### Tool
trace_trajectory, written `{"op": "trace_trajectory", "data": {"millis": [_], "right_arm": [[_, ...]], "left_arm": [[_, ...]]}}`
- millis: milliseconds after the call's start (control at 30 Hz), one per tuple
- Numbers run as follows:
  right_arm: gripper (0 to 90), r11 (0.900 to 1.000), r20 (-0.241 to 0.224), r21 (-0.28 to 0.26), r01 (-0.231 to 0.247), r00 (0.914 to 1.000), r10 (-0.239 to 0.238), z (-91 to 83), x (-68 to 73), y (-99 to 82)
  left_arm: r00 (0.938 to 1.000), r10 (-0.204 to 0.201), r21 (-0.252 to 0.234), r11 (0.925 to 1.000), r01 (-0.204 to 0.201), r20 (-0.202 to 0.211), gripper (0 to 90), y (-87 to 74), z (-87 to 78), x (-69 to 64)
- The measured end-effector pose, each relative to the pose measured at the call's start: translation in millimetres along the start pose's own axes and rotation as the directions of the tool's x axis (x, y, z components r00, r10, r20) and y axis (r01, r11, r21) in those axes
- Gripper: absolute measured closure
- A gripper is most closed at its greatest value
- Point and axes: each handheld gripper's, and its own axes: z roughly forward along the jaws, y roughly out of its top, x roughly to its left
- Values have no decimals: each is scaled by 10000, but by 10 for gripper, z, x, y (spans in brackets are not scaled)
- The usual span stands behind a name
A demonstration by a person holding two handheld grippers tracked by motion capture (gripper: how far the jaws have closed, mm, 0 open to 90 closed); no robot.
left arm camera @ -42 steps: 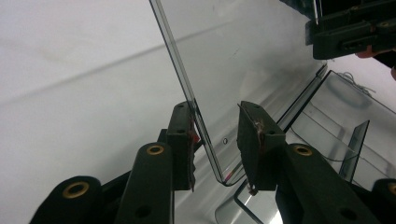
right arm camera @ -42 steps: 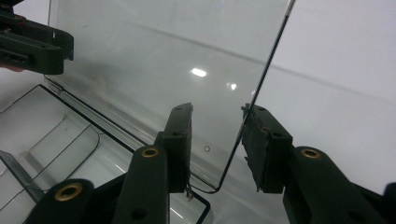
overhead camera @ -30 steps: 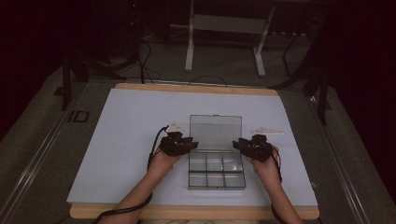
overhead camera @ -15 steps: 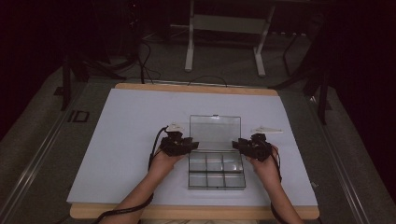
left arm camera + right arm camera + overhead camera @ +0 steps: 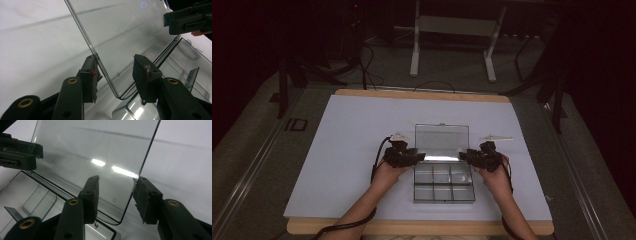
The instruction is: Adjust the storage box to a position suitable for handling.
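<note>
White mat (image 5: 352,165) on the table, clear box (image 5: 443,185) lying open between both grippers, its lid (image 5: 442,141) flat behind. Left gripper (image 5: 117,75) and right gripper (image 5: 116,195) each straddle a lid corner, jaws spread and just been opening; edge sits between the fingers (image 5: 146,75), unpinched. Best to finish widening evenly, then back both out sideways without snagging the lid.

Both grippers, the left gripper (image 5: 416,156) and right gripper (image 5: 466,156), are black with brass-ringed screw holes, flat pads and trailing black cables; forearms bare.
</note>
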Motion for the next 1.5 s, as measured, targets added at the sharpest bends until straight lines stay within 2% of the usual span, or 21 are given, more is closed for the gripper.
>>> {"op": "trace_trajectory", "data": {"millis": [467,867,1033,1167,1400,1500], "right_arm": [[538,9972,-278,217,-709,9971,715,37,-58,-11],[510,9935,-134,459,-1040,9944,1047,56,-65,-6],[503,9916,-91,522,-1180,9929,1186,59,-63,-7],[497,9912,-3,562,-1196,9928,1198,71,-67,-19],[492,9907,-12,606,-1216,9925,1219,79,-65,-28],[492,9922,11,486,-1146,9934,1147,52,-55,-15]], "left_arm": [[9996,-248,68,9997,249,-121,511,-14,19,21],[9981,-624,61,9980,624,-15,469,-31,39,56],[9961,-878,158,9960,877,56,450,-27,54,76],[9951,-989,325,9946,990,-58,405,-22,80,101],[9969,-766,396,9962,772,-164,406,-3,78,77],[9967,-799,396,9960,803,-122,407,-3,57,80]]}}
